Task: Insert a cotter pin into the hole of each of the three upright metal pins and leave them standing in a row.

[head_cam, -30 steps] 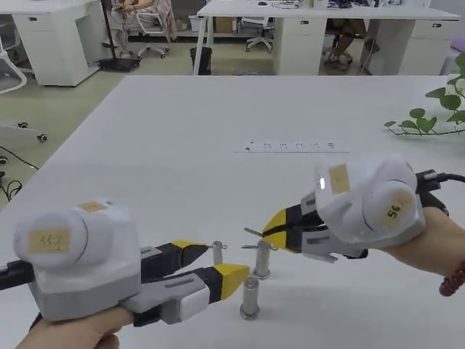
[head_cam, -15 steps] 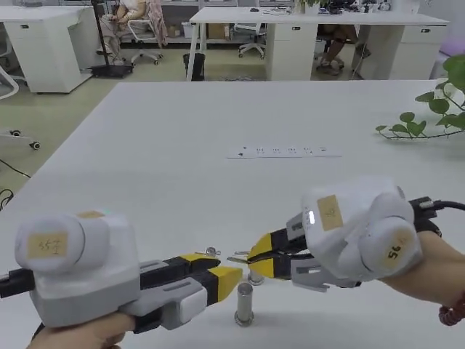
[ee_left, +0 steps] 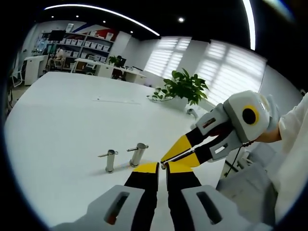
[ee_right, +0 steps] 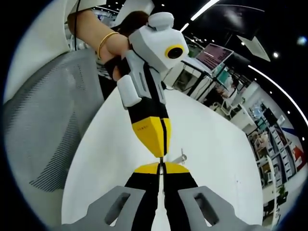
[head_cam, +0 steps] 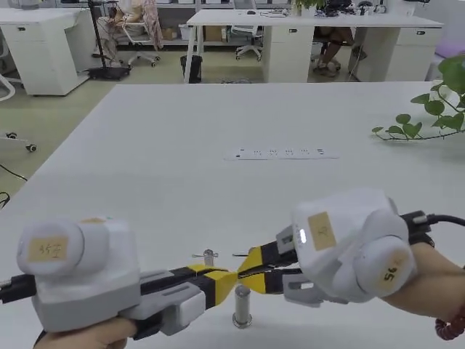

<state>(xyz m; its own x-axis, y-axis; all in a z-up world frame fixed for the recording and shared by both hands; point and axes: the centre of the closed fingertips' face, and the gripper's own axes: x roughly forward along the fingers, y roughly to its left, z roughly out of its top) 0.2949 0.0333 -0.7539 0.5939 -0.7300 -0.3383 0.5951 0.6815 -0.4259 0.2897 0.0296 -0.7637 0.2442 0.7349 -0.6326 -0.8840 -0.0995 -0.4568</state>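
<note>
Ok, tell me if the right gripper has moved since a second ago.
Yes. Against the front pin in the head view, the right gripper has come left and nearer, its jaws now meeting the tips of the left gripper.

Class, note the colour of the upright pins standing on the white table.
Silver-grey bare metal; the upright pins show best in the left gripper view.

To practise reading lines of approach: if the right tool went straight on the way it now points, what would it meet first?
The left tool: its yellow tips face the right tool head-on, touching or nearly so, a cotter pin seemingly pinched there; the gap is hard to judge.
</note>
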